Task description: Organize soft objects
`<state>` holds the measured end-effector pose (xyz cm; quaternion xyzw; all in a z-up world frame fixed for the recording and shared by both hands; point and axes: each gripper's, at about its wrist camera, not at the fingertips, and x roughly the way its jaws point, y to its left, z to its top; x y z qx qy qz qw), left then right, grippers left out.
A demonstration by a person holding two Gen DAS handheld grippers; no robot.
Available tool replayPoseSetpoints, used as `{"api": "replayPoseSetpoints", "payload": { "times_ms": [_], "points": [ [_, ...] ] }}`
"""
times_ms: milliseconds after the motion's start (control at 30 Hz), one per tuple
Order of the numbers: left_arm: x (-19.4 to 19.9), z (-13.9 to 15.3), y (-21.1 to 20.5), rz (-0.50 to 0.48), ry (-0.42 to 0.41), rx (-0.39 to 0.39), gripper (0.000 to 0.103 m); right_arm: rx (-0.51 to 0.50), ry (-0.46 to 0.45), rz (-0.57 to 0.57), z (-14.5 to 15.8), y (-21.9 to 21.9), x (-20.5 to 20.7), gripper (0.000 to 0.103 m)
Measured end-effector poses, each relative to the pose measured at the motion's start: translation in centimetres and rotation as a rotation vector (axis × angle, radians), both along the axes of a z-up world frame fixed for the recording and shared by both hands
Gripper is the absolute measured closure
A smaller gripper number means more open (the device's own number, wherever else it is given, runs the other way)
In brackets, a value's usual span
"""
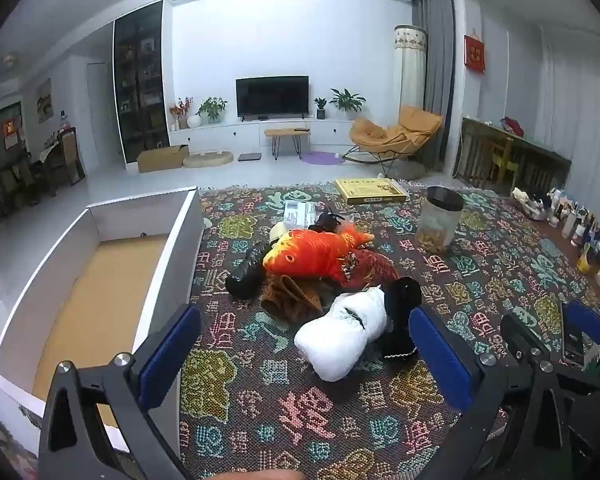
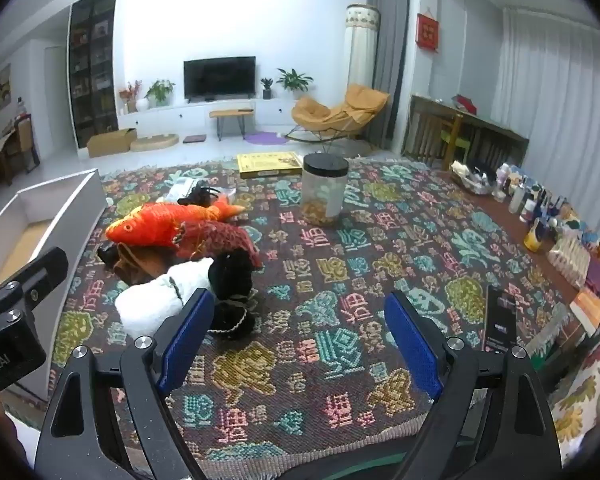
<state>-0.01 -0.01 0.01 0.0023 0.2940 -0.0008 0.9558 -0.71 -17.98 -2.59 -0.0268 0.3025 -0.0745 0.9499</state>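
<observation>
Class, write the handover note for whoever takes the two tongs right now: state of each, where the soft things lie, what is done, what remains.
Left tongs: open, holding nothing, above the rug before the pile.
Right tongs: open, holding nothing, to the right of the pile.
Pile on the patterned rug: orange fish plush on top, red fish plush against it, white soft bundle nearest, black soft item touching it, brown cloth underneath.
White drawer box lies left of the pile; nothing soft shows inside.
Done: nothing sorted yet.
Left: every soft piece, probably into the box.
</observation>
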Motion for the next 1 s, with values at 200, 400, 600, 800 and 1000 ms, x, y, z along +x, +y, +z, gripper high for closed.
{"api": "replayPoseSetpoints", "payload": {
  "times_ms": [200,400,600,800,1000],
  "points": [
    [-0.3,0.3,0.1,0.004,-0.015,-0.024,0.000,0.007,0.003,0.003,0.2,0.2,-0.1,0.014],
    [-0.6,-0.2,0.4,0.000,-0.005,-0.024,0.000,-0.002,0.001,0.008,1.4,0.5,0.0,0.014],
    [-0.8,-0.4,0.3,-0.003,0.004,-0.014,0.000,-0.011,-0.014,0.014,1.0,0.9,-0.6,0.014],
    [-0.9,-0.5,0.0,-0.005,0.014,-0.004,0.000,-0.003,-0.014,0.011,1.0,0.6,-0.8,0.014],
    [-0.7,-0.9,0.2,-0.002,0.025,-0.005,0.000,-0.001,-0.011,0.010,0.8,0.5,-0.8,0.014]
  ]
}}
